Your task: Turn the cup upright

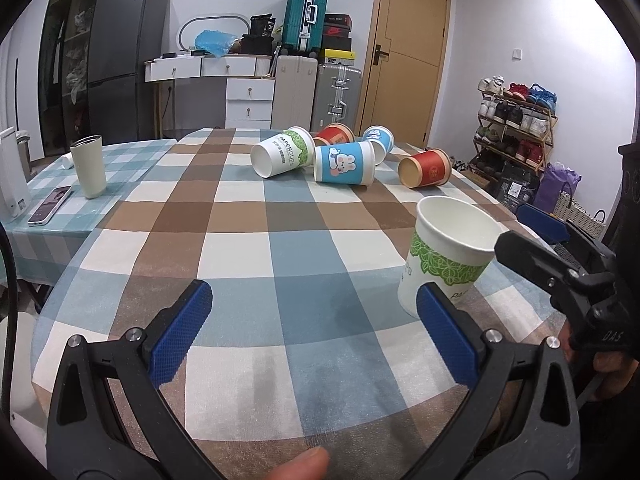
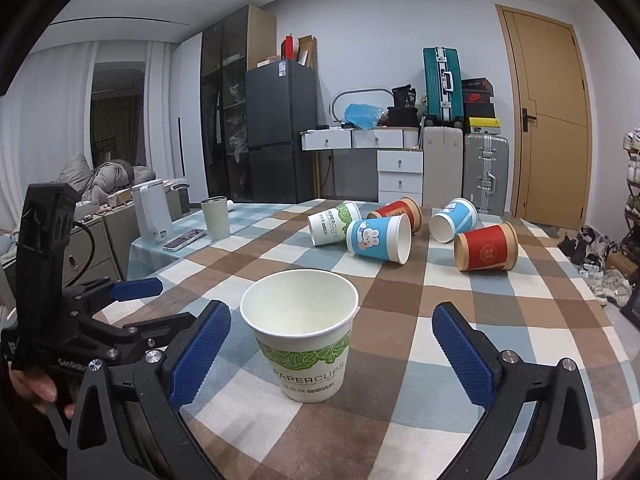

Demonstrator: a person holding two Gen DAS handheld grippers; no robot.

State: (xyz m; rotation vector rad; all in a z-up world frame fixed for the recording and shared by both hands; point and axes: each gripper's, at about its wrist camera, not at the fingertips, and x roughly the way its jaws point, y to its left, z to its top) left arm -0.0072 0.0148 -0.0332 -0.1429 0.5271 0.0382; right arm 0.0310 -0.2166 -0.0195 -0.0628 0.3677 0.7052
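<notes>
Both fingers of the right gripper (image 2: 332,356) stand spread wide, one either side of the upright white paper cup (image 2: 302,332) with the green leaf band, neither pad touching it. Released likewise, the left gripper (image 1: 314,332) holds nothing; its blue pads hang above bare checked tablecloth (image 1: 248,240), with that same cup just beyond its right finger (image 1: 448,336). Mouth up, the cup stands on the near part of the table. Farther off lie five cups on their sides in a loose cluster: a white-and-green one (image 2: 334,223), a blue rabbit cup (image 2: 378,239), another blue one (image 2: 453,220) and two red ones (image 2: 486,247). At far left stand a cream tumbler (image 1: 89,166) and a phone (image 1: 50,205)
</notes>
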